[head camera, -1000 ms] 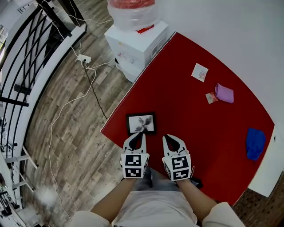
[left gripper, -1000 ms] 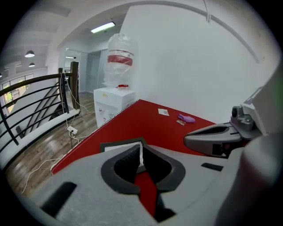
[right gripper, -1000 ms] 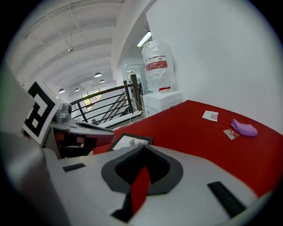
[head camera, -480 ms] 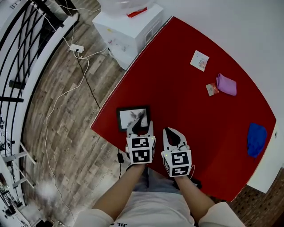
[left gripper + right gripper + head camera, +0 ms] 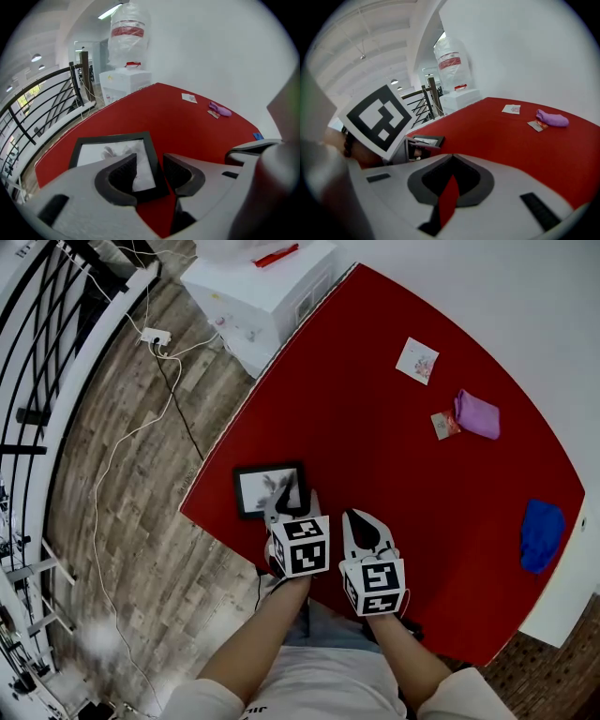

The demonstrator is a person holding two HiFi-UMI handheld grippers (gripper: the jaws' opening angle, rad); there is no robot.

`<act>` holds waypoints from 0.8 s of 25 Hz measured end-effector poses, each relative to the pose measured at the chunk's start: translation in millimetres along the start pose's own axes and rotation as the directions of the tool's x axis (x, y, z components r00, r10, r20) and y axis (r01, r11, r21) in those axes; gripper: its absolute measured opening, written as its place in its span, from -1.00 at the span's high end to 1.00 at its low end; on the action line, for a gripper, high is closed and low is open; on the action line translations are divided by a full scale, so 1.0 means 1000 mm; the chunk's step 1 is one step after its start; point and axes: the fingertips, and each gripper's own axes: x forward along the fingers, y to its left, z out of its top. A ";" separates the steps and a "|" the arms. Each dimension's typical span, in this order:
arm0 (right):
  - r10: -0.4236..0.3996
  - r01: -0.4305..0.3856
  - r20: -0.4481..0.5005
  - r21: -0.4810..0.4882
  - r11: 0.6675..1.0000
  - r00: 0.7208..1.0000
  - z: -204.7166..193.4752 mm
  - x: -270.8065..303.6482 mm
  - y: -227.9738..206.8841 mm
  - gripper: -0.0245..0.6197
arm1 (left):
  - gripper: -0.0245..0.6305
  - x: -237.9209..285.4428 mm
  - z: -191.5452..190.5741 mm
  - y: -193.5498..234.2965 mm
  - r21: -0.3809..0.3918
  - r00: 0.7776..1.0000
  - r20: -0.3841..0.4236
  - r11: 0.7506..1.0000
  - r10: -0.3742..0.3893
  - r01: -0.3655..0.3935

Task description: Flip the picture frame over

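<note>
A black picture frame (image 5: 261, 489) with a pale picture lies face up near the left edge of the red table (image 5: 403, 474). My left gripper (image 5: 290, 501) is low over the frame's right side and its jaws are opening. In the left gripper view the frame (image 5: 110, 152) has its right border between the pads of that gripper (image 5: 150, 165), one jaw over the picture and the other over the red surface; neither pad presses on it. My right gripper (image 5: 362, 522) hovers just to the right, shut and empty, and sees the frame (image 5: 425, 140) past the left gripper's marker cube.
A white card (image 5: 417, 361), a purple cloth (image 5: 477, 415) with a small packet (image 5: 444, 424) and a blue cloth (image 5: 541, 535) lie on the table's far and right parts. A white water dispenser (image 5: 262, 287), floor cables (image 5: 155, 337) and a black railing (image 5: 37, 371) stand to the left.
The left gripper has moved forward and down over the frame's right edge and gone from shut to open. The right gripper has sunk a little and stayed shut.
</note>
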 end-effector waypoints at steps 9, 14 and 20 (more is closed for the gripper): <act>0.015 -0.015 0.000 0.028 1.000 1.000 -0.004 0.002 -0.005 0.91 | 0.58 0.001 -0.001 -0.002 -0.008 0.999 0.001 0.999 0.052 -0.052; 0.022 -0.022 0.000 0.033 0.999 1.000 -0.005 0.004 -0.004 0.91 | 0.69 0.001 0.000 -0.004 -0.047 0.999 0.007 0.998 0.046 -0.045; 0.024 -0.024 -0.003 0.038 0.999 1.000 -0.008 0.005 -0.003 0.91 | 0.70 -0.001 -0.004 -0.003 -0.075 0.999 -0.005 0.997 0.033 -0.033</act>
